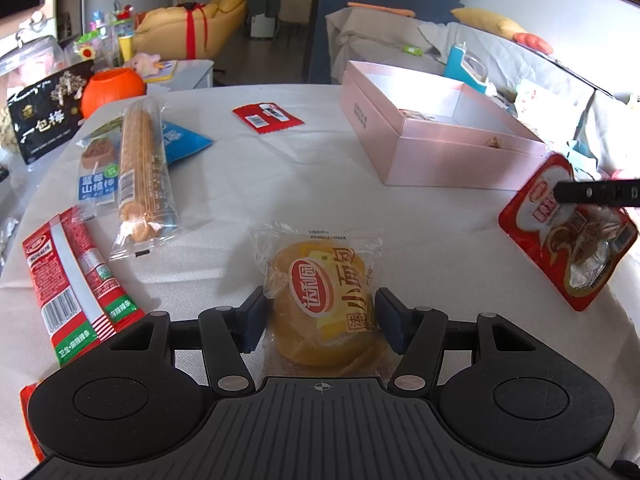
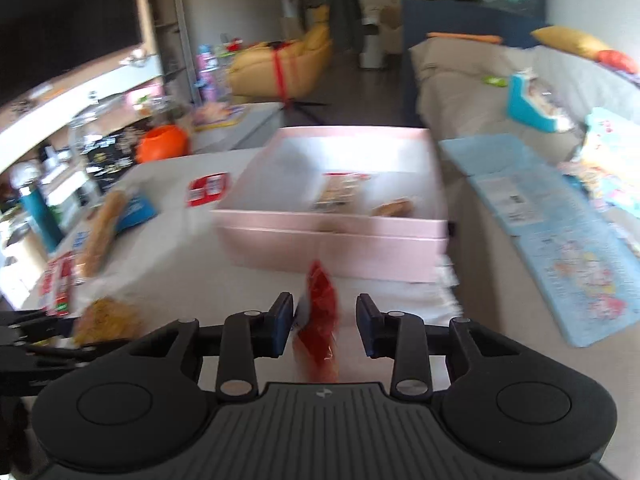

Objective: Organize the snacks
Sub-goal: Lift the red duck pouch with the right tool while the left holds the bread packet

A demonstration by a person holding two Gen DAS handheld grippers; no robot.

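Note:
My left gripper (image 1: 320,316) has its jaws on both sides of a yellow bread packet (image 1: 324,300) lying on the white table; the pads touch its wrapper. An open pink box (image 1: 440,128) stands at the far right, holding a few snacks (image 2: 340,188). In the right wrist view, which is blurred, my right gripper (image 2: 324,328) has a red snack packet (image 2: 320,320) edge-on between its jaws, with gaps at both sides. The same red packet (image 1: 568,232) shows in the left wrist view, with a right finger (image 1: 596,192) across it.
On the table's left lie a long biscuit pack (image 1: 142,172), a blue pack (image 1: 180,140), a red sausage pack (image 1: 76,276) and a small red packet (image 1: 267,117) farther back. A black bag (image 1: 44,116) and orange pumpkin (image 1: 112,88) stand beyond. A sofa with blue sheets (image 2: 560,232) is right.

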